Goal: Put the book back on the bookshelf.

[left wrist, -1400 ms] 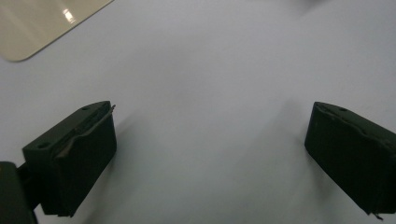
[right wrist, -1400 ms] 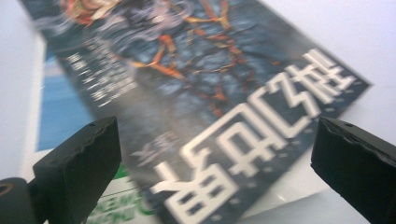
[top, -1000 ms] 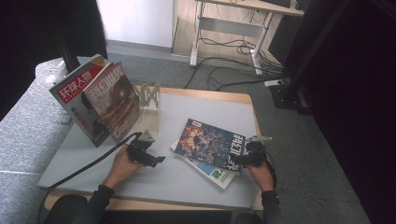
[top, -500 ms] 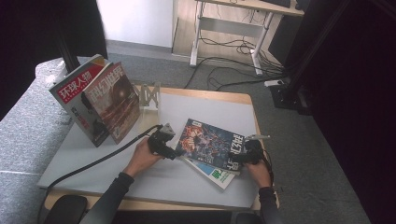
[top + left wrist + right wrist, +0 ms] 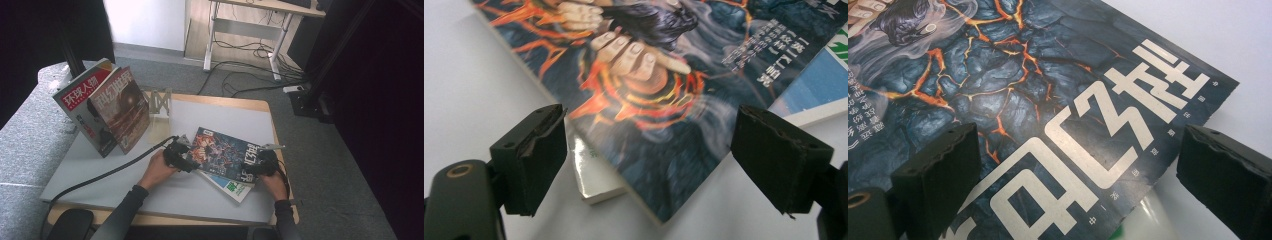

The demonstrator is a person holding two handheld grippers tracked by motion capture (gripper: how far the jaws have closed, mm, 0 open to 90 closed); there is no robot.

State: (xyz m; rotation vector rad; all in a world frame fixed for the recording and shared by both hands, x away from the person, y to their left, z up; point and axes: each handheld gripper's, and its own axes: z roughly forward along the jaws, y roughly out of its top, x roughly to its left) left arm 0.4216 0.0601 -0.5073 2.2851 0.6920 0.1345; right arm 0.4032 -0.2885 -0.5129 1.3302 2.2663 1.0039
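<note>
Left gripper (image 5: 186, 156): wide apart, holding nothing, at the dark magazine's left corner.
Dark magazine (image 5: 223, 153): flat on the table (image 5: 90, 165), on top of a white magazine (image 5: 231, 187).
Right gripper (image 5: 254, 167): wide apart, holding nothing, at the dark magazine's right end.

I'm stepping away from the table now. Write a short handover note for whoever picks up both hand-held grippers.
Left hand-held gripper: open, jaws astride the near corner of the dark magazine, not pressing it.
Right hand-held gripper: open over the same magazine's title end.
The dark magazine lies flat on a second magazine; two more lean upright at the rack.
Done: both grippers in place.
Left: grip and lift the top magazine, probably toward the rack.
</note>
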